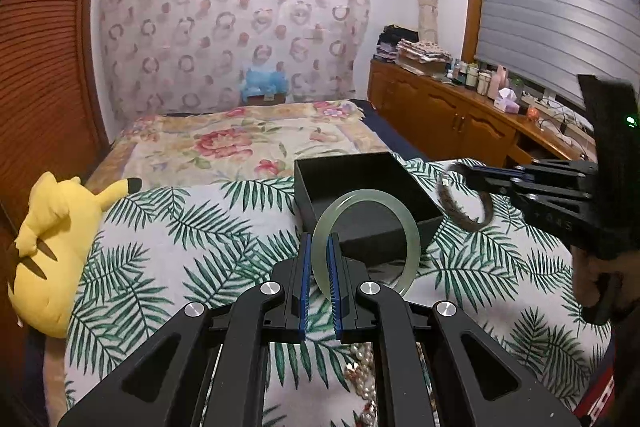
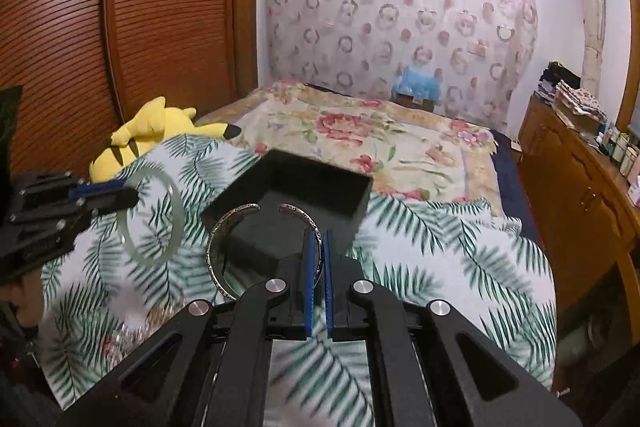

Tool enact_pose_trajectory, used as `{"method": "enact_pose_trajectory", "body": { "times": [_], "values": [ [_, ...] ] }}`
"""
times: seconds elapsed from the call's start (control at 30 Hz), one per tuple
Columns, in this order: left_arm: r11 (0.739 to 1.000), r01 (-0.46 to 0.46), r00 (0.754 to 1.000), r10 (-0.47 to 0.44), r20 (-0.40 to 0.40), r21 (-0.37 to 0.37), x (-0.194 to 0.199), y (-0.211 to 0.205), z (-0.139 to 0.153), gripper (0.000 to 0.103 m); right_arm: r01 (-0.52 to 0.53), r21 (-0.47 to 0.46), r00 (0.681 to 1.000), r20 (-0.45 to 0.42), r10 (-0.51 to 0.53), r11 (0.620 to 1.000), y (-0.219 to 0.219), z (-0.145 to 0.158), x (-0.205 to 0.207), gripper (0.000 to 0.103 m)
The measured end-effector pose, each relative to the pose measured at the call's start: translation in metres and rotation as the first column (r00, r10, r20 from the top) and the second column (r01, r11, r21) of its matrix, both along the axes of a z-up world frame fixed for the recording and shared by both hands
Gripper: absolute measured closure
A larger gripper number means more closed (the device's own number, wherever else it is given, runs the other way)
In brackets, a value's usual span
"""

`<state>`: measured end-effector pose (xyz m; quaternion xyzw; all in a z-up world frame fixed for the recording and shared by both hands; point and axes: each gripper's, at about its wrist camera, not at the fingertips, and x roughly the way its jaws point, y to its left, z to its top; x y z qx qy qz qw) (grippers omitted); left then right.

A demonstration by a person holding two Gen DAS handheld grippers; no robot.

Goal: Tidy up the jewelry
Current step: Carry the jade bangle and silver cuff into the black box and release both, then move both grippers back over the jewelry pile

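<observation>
We have two bracelets in the air above the leaf-print cloth on the bed, both just short of the open black box. The left tool is pinched narrow on the rim of the pale green bangle, which stands upright on edge in front of the box's near wall. We judge it stone or glass: stiff, smooth, fairly heavy for its size, and liable to crack if dropped, so a grip across the band's thickness, as now, seems right, though the glossy surface could slip between the blue pads. The right tool is clamped tight on one side of the silver cuff, an open C with engraved faces, its gap toward the box. We expect it to be light and rigid but slightly springy, so it is best held by the band's solid side, not by its free ends. The box looks empty as far as we can see inside. A heap of pearls lies on the cloth beneath the left tool.
</observation>
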<state>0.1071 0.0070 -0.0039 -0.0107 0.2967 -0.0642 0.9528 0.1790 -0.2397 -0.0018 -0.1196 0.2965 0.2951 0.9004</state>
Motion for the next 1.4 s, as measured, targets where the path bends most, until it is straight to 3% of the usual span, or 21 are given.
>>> {"method": "enact_pose_trajectory", "body": {
  "times": [0.27, 0.47, 0.87, 1.2, 1.4],
  "values": [
    [0.999, -0.012, 1.0, 0.012, 0.01, 0.035, 0.025, 0.0, 0.008, 0.096, 0.013, -0.001, 0.999, -0.044, -0.013, 1.0, 0.021, -0.016, 0.044, 0.097],
    [0.998, -0.021, 1.0, 0.021, -0.009, 0.054, 0.048, -0.003, 0.005, 0.096, -0.032, 0.015, 0.992, -0.118, 0.033, 0.999, 0.026, -0.031, 0.055, 0.091],
    [0.997, -0.02, 0.998, 0.025, -0.057, 0.078, 0.078, -0.019, -0.012, 0.096, 0.0, 0.088, 0.996, -0.087, 0.007, 0.996, -0.024, -0.028, 0.034, 0.09],
    [0.99, -0.003, 0.996, 0.017, -0.092, 0.143, 0.107, -0.042, -0.02, 0.095, 0.007, 0.139, 0.998, -0.066, 0.002, 0.99, -0.056, -0.029, 0.001, 0.09],
    [0.991, 0.013, 0.994, 0.003, -0.11, 0.136, 0.111, -0.047, -0.023, 0.089, 0.009, 0.148, 0.998, -0.066, 0.001, 0.989, -0.063, -0.031, -0.014, 0.09]
  ]
}}
